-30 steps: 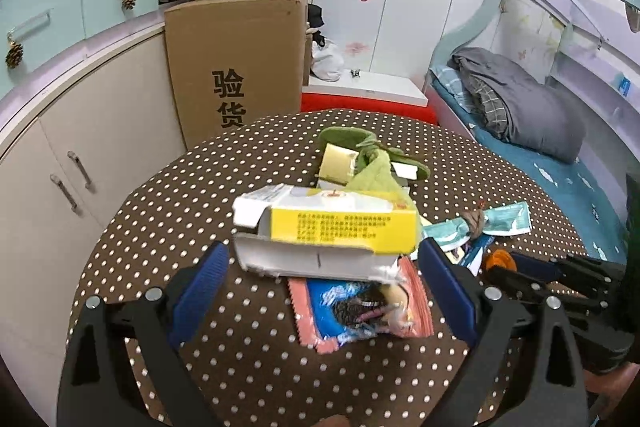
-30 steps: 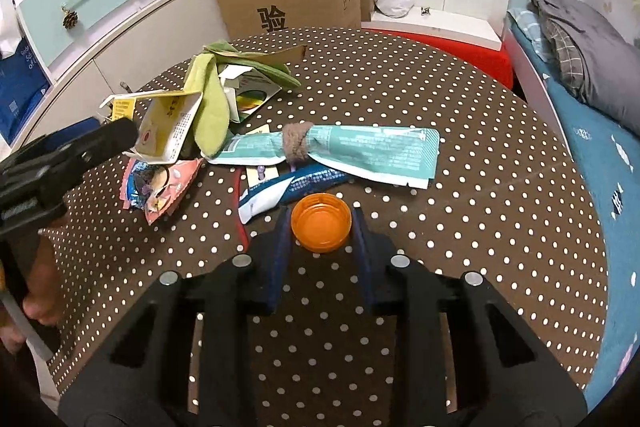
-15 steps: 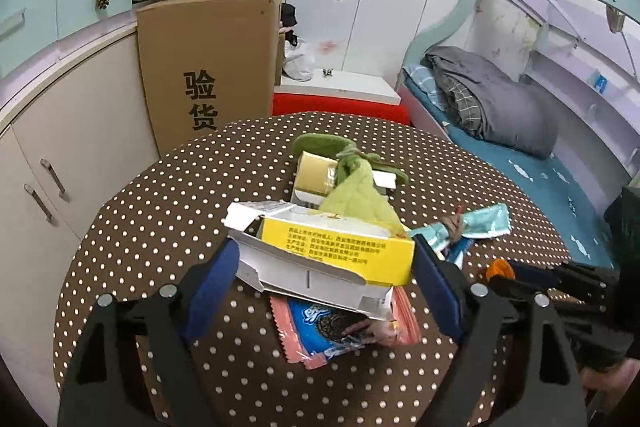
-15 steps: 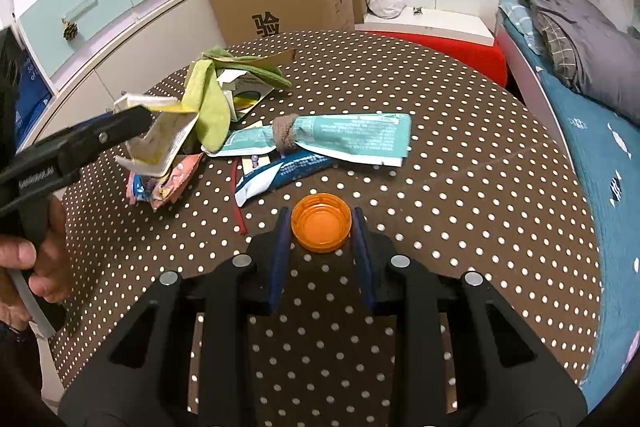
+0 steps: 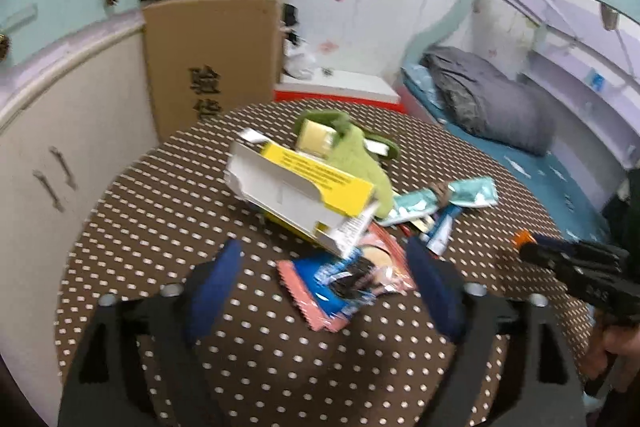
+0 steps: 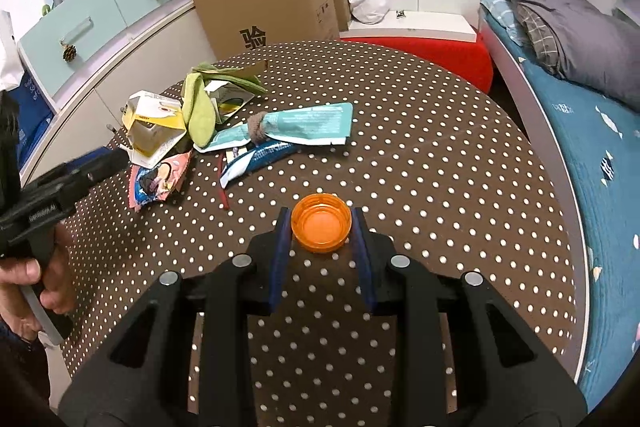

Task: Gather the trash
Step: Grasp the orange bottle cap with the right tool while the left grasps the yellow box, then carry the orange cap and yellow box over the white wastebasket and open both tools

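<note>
I'm working in a small bedroom, over a round tabletop (image 6: 420, 131) with a brown polka-dot cover, a bed (image 6: 600, 131) beside it and a big cardboard box (image 6: 264, 7) behind. A second ago the yellow-and-white carton (image 5: 300, 199) sat level between my left gripper's (image 5: 320, 283) jaws; now it has tipped up at an angle beyond them, and those jaws stand spread with nothing pinched. Only the pink snack wrapper (image 5: 344, 283) lies between the pads, untouched. So that carton isn't collected yet, I'd say. My right gripper (image 6: 320, 231) has pulled back from the pile, its jaws pinching the orange bottle cap (image 6: 321, 228), which seems ready to carry off. The rest of the trash stays heaped left of centre: a green cloth (image 6: 200, 107), a teal pouch (image 6: 304, 123) and a blue wrapper (image 6: 256, 159). The tilted carton overhangs the snack wrapper and crowds any grab at it.
</note>
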Action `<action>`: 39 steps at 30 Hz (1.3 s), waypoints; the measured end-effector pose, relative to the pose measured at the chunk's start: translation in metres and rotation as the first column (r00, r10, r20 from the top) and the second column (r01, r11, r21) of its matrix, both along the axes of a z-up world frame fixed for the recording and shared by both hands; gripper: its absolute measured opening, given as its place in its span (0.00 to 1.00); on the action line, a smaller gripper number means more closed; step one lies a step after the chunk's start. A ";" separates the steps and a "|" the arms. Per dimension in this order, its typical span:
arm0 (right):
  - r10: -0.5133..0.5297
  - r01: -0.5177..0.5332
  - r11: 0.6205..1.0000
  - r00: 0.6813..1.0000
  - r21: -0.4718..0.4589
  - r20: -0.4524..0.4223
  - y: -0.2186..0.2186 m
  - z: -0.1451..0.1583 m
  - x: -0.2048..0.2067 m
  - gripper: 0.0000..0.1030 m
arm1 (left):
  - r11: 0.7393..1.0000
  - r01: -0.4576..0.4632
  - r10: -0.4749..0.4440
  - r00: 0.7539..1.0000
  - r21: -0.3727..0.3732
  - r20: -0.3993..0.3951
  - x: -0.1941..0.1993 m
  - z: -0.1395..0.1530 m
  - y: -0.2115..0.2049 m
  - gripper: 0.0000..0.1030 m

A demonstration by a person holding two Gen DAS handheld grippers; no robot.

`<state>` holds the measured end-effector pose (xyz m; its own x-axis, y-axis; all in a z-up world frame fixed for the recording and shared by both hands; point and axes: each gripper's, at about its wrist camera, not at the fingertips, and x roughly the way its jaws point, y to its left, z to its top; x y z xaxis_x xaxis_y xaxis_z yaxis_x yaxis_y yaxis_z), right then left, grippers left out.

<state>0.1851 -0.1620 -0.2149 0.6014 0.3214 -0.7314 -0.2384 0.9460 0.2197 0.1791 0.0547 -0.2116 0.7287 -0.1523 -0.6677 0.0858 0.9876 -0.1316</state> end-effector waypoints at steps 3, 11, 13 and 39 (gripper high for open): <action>-0.006 0.006 1.000 1.000 0.008 0.002 -0.002 0.001 -0.001 0.29 | 0.999 -0.039 0.039 0.999 0.021 -0.007 0.009 0.001 -0.001 0.82; -0.002 0.002 1.000 1.000 0.013 0.002 -0.006 0.002 -0.003 0.29 | 0.997 -0.071 0.067 0.992 -0.036 -0.110 0.036 -0.020 0.006 0.18; -0.003 0.003 1.000 1.000 0.022 0.006 -0.007 0.004 -0.004 0.29 | 0.994 -0.086 0.079 0.992 -0.066 -0.103 0.036 -0.019 0.012 0.08; -0.260 0.250 0.964 0.958 0.093 0.120 -0.162 0.037 -0.035 0.29 | 0.983 0.132 -0.126 0.991 -0.127 0.053 -0.013 0.054 -0.080 0.01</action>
<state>0.1505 -0.3240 -0.1778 0.7586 0.1970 -0.6211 -0.0226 0.9606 0.2770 0.1657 -0.0251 -0.1581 0.7261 -0.3303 -0.6031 0.2199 0.9426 -0.2515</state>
